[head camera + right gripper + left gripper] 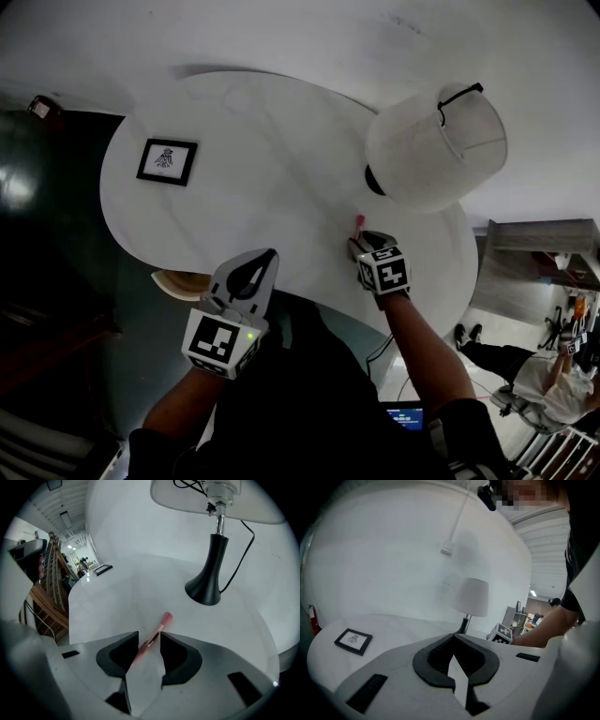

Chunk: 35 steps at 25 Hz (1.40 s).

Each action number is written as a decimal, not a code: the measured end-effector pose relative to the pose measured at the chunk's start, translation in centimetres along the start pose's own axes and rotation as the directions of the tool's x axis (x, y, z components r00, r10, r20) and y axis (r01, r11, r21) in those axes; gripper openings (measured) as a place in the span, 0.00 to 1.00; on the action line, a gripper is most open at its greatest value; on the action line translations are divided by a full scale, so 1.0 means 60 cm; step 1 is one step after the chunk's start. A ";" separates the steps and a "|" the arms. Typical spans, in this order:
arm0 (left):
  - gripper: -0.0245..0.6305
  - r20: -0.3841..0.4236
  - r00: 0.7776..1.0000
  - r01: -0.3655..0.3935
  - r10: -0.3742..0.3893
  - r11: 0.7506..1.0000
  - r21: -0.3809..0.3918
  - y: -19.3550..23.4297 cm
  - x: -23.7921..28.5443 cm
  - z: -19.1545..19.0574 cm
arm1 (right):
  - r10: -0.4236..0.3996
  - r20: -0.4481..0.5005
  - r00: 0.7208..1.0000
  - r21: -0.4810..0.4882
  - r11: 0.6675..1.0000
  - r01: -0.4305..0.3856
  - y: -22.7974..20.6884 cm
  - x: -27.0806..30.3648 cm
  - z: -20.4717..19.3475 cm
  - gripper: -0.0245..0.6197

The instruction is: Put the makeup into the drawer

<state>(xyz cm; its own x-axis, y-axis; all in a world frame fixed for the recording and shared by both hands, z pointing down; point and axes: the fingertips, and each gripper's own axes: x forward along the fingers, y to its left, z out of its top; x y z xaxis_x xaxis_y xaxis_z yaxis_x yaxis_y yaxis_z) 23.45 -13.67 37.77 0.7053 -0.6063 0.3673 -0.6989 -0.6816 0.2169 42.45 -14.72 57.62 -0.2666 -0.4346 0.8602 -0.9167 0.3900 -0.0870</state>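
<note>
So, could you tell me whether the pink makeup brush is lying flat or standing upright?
Lying flat: the pink makeup brush rests lengthwise on the white table, between the parted jaws of the right hand-held gripper.

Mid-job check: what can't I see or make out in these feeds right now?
- Drawer: in no view.
- Pink makeup stick: its near end is hidden behind the jaws of the right gripper in the right gripper view. The head view shows only its tip past that gripper.
- Tan object at the table edge, head view: cut off by the table and the left gripper, so I cannot identify it.
</note>
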 end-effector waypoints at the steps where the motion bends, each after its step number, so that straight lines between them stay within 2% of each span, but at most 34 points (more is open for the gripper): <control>1: 0.05 -0.005 1.000 -0.003 0.003 1.000 -0.005 0.001 -0.001 -0.002 | -0.002 -0.004 1.000 -0.006 1.000 0.002 0.001 0.000 0.002 0.24; 10: 0.05 -0.003 1.000 -0.004 0.004 1.000 -0.013 0.004 0.000 0.000 | 0.004 -0.048 0.999 -0.052 0.999 -0.007 -0.001 -0.010 -0.010 0.20; 22: 0.05 -0.015 1.000 0.020 -0.020 1.000 -0.019 -0.010 0.004 -0.004 | 0.017 -0.062 0.998 0.026 1.000 -0.015 -0.016 -0.009 -0.016 0.21; 27: 0.05 -0.014 1.000 0.021 -0.021 1.000 -0.002 -0.017 0.002 -0.002 | -0.002 -0.073 0.997 -0.005 1.000 0.002 -0.012 0.004 -0.010 0.21; 31: 0.05 -0.009 1.000 0.005 -0.005 1.000 -0.003 -0.017 -0.008 0.003 | 0.008 -0.083 0.997 -0.044 0.999 -0.012 -0.015 -0.004 -0.022 0.13; 35: 0.05 -0.003 1.000 -0.019 0.019 1.000 -0.013 -0.013 -0.021 0.009 | 0.012 -0.107 0.994 -0.033 0.999 -0.016 -0.027 -0.008 -0.036 0.13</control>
<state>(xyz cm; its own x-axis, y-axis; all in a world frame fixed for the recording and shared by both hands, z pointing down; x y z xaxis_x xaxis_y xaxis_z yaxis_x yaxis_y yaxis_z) 23.15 -12.58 36.66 0.6917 -0.6177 0.3740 -0.7134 -0.6649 0.2214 44.71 -13.39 58.41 -0.2444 -0.3401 0.9081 -0.9021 0.4232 -0.0843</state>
